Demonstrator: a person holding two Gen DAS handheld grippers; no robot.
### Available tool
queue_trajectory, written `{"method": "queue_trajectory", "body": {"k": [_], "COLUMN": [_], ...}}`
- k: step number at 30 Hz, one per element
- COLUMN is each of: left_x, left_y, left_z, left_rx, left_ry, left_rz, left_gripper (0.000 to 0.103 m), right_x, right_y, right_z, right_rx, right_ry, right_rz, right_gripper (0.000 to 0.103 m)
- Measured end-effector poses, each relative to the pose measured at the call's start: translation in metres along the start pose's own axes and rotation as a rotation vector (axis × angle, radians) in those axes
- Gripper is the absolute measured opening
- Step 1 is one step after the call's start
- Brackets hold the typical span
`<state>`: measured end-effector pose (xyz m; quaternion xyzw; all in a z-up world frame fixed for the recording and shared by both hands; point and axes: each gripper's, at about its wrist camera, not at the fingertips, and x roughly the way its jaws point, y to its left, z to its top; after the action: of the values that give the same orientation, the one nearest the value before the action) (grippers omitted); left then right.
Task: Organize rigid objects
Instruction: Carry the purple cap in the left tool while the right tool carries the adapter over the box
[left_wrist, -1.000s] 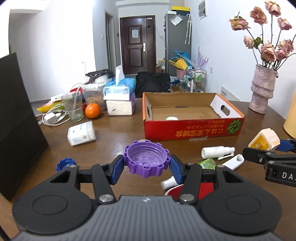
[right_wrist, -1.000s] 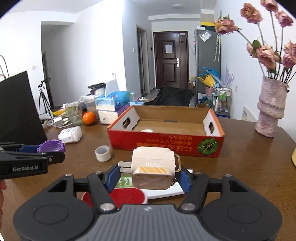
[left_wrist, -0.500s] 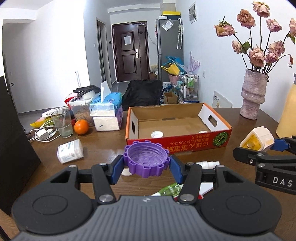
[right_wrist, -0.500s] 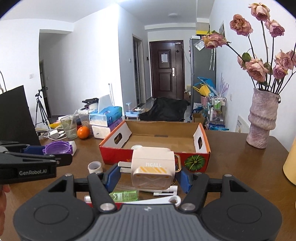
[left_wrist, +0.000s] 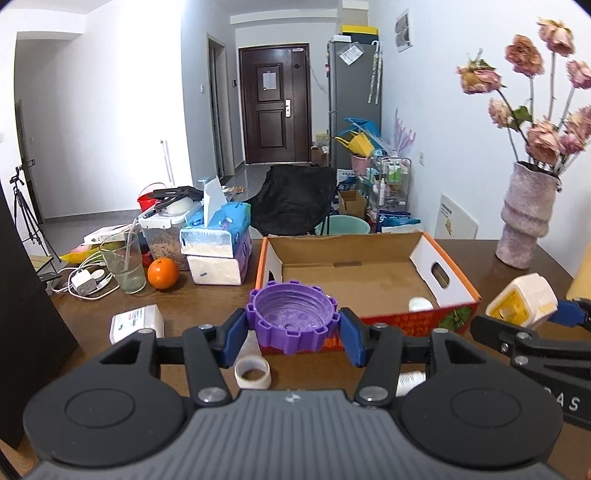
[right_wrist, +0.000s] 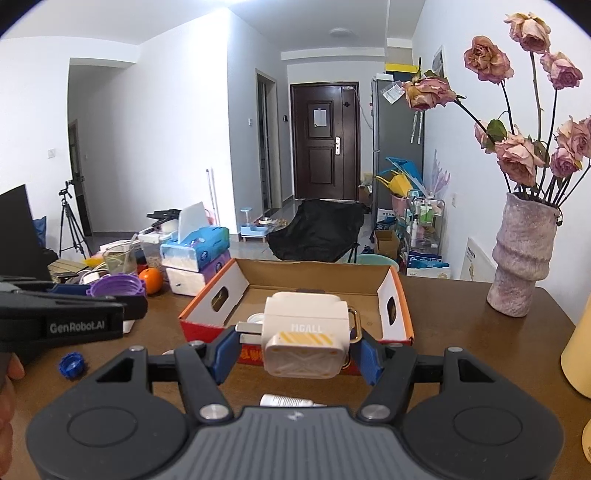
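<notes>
My left gripper (left_wrist: 293, 326) is shut on a purple ribbed cap (left_wrist: 291, 314) and holds it in the air just before the near wall of the red cardboard box (left_wrist: 454, 273). My right gripper (right_wrist: 295, 345) is shut on a cream plug adapter (right_wrist: 306, 336) with a yellow striped label, held above the near edge of the same box (right_wrist: 229, 284). The adapter also shows in the left wrist view (left_wrist: 521, 301), and the purple cap in the right wrist view (right_wrist: 116, 286). A white cap (left_wrist: 420, 304) lies inside the box.
On the wooden table (left_wrist: 207, 295) lie a tape roll (left_wrist: 253, 373), a white bottle (left_wrist: 136, 323), a blue cap (right_wrist: 72, 364) and a white tube (right_wrist: 288, 400). Tissue boxes (left_wrist: 216, 243), an orange (left_wrist: 162, 272) and a glass (left_wrist: 123, 264) stand left; a vase (right_wrist: 522, 258) stands right.
Both grippers have risen and moved forward toward the box, each still holding its object. The items on the table in front have dropped below the grippers in both views.
</notes>
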<state>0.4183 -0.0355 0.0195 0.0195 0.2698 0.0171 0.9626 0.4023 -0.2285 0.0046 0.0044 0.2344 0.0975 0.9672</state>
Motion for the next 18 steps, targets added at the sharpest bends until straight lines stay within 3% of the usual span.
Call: {"method": "queue_trajectory", "body": {"k": [18], "left_x": [0.079], "left_y": [-0.002], "left_z": [0.066], "left_rx": [-0.061], "left_ry": [0.048], "left_rz": [0.069], "left_gripper": [0.055], "right_x": [0.079], "right_y": [-0.033], "right_z": [0.066], "right_rx": [0.070], "right_ry": [0.041], "right_rz": [-0.051], "right_gripper": [0.064]}}
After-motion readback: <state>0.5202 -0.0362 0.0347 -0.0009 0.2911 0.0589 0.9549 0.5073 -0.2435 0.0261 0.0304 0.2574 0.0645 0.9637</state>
